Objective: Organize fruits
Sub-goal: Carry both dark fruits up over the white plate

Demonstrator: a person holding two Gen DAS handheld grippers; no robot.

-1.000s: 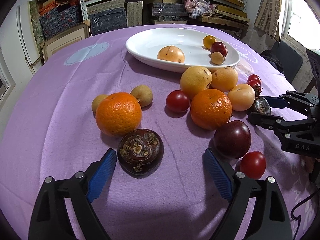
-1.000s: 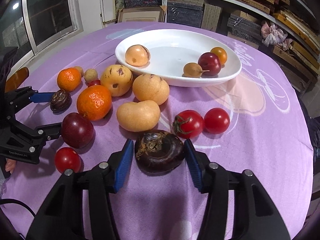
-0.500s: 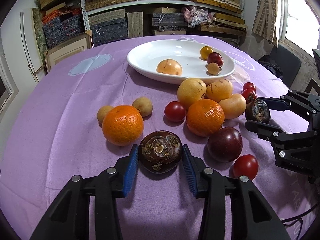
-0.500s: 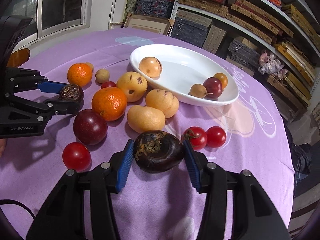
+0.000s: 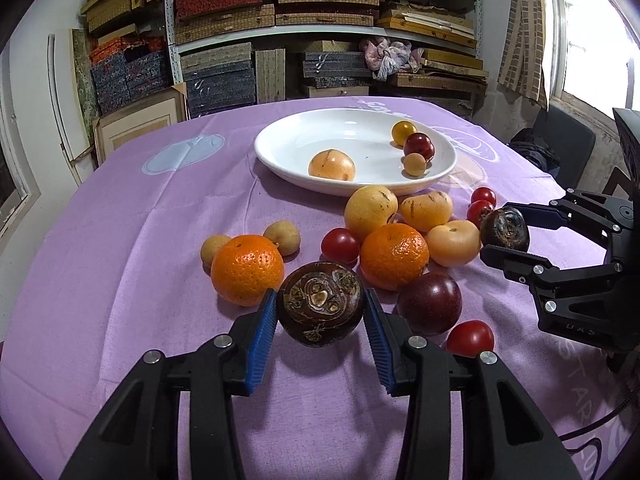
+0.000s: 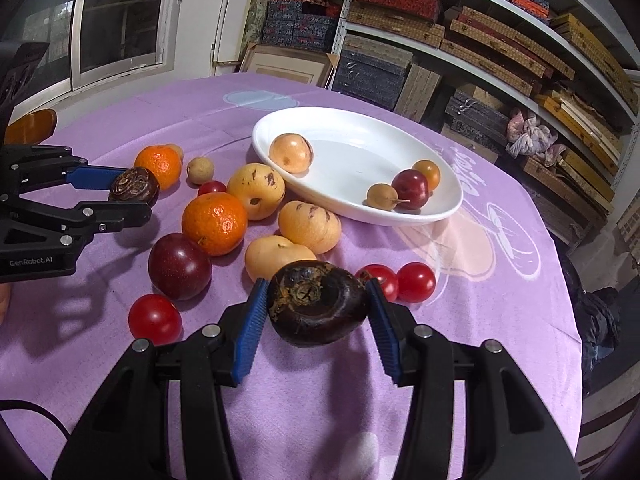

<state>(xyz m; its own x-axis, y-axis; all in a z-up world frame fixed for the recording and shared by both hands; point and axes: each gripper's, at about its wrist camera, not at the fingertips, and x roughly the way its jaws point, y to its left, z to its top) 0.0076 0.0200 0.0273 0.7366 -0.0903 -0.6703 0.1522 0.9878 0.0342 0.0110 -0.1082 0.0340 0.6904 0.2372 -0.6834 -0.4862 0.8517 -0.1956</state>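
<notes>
- Pinching a dark round fruit at lower centre, the left gripper presses both blue pads on it.
- Right gripper clamps another dark fruit (lower centre).

Left gripper body running off frame edge; small brown fruit peeking from behind orange — mostly hidden; person's hands staying out of view.

The table holds 2 oranges, 5 red tomatoes, 2 dark chestnuts, 1 white plate.
</notes>
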